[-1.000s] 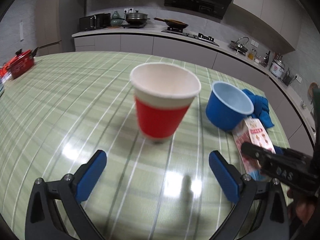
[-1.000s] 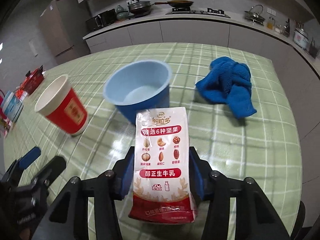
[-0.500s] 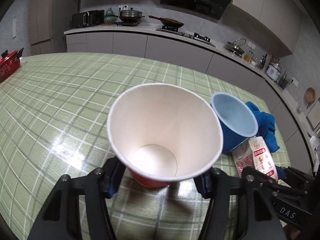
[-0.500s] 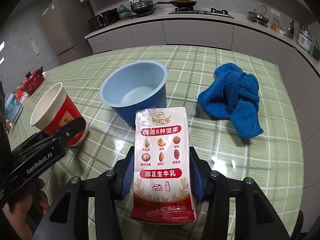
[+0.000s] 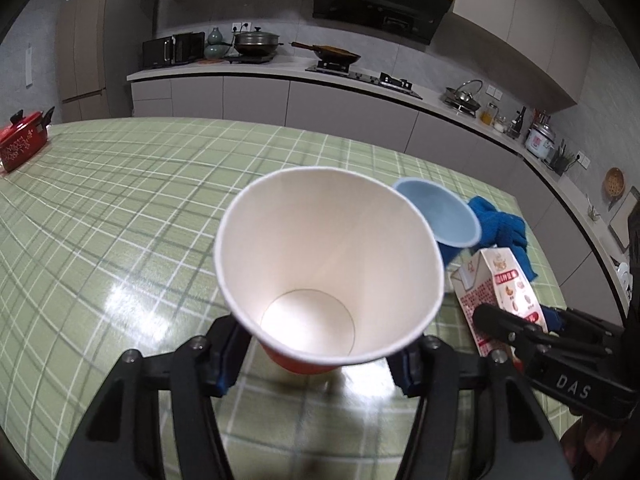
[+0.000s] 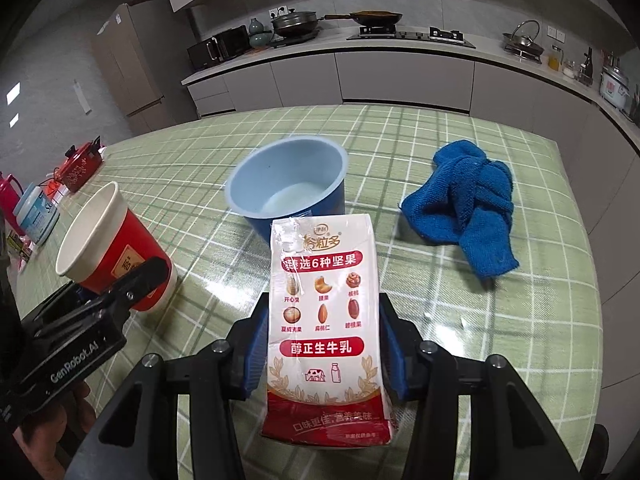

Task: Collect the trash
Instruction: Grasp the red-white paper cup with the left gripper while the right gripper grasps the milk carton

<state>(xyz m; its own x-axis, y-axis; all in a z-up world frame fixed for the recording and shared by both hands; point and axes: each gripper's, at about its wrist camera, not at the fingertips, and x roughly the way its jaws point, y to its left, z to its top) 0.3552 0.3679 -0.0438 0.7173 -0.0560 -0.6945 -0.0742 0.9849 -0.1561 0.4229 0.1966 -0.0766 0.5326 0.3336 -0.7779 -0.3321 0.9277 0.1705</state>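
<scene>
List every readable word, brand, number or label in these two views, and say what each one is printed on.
"精选6种坚果" and "醇正生牛乳": milk carton gripped by the right gripper.
"口味更佳,营养美味": the carton's red bottom band, partly blurred.
"GenRobot.AI": body of the left gripper.
"DAS": body of the right gripper, in the left wrist view.
Label on the red paper cup: too blurred to read.
Nut names under the carton's pictures: too small to be sure of.

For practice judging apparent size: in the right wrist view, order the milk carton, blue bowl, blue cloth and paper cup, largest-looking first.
1. milk carton, nearest the camera
2. blue bowl and blue cloth, too alike to rank
3. paper cup, partly hidden
</scene>
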